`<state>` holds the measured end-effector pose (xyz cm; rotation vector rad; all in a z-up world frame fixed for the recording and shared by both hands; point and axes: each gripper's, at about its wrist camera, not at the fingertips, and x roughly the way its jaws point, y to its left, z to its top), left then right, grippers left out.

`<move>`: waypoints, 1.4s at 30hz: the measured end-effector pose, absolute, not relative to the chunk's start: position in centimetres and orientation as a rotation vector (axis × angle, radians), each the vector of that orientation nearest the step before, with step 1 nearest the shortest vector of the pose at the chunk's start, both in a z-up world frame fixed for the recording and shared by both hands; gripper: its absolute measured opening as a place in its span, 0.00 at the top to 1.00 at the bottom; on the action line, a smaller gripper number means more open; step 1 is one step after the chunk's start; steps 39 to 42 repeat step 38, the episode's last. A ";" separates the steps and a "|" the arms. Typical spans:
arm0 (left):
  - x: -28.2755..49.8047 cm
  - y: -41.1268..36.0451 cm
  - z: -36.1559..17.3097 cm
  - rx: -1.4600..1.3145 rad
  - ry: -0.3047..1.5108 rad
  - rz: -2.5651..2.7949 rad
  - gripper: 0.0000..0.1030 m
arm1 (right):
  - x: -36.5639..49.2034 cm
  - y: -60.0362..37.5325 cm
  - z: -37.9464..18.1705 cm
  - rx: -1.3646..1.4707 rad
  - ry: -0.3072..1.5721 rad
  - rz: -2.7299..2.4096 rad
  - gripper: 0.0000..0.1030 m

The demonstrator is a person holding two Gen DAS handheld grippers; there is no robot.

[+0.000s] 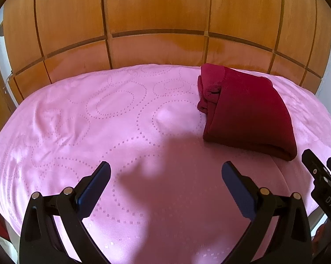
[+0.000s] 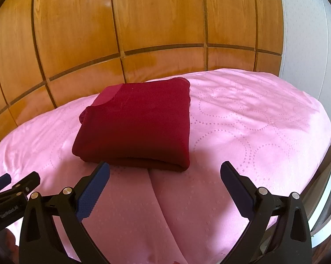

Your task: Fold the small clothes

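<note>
While both tongs hang over the near edge of the bed (image 1: pixel 66 114), neither touches cloth: left tongs (image 1: pixel 165 176) jaws spread wide, holding nothing; right tongs (image 2: pixel 164 176) likewise. One folded dark-red garment (image 2: pixel 139 123) lies on the pink dotted bedspread (image 2: pixel 253 127), just ahead of the right tongs, well right of the left tongs. One garment, two tongs, four blue pads. Wood-panelled headboard (image 2: pixel 121 33) behind.
</note>
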<state>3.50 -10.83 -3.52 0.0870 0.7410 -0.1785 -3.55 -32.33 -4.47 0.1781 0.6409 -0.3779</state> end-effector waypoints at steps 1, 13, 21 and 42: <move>3.5 -10.8 -3.5 0.088 0.741 -0.181 0.02 | -3.6 -32.3 -4.4 0.179 0.642 -0.379 0.03; 3.4 -10.8 -3.6 0.096 0.740 -0.189 0.02 | -3.9 -32.0 -4.5 0.178 0.643 -0.381 0.03; 3.6 -11.1 -3.9 0.097 0.760 -0.196 0.02 | -3.8 -31.9 -4.8 0.178 0.655 -0.378 0.03; 6.4 -10.1 -6.3 0.079 0.884 -0.232 0.02 | -2.6 -34.3 -5.5 0.221 0.670 -0.392 0.03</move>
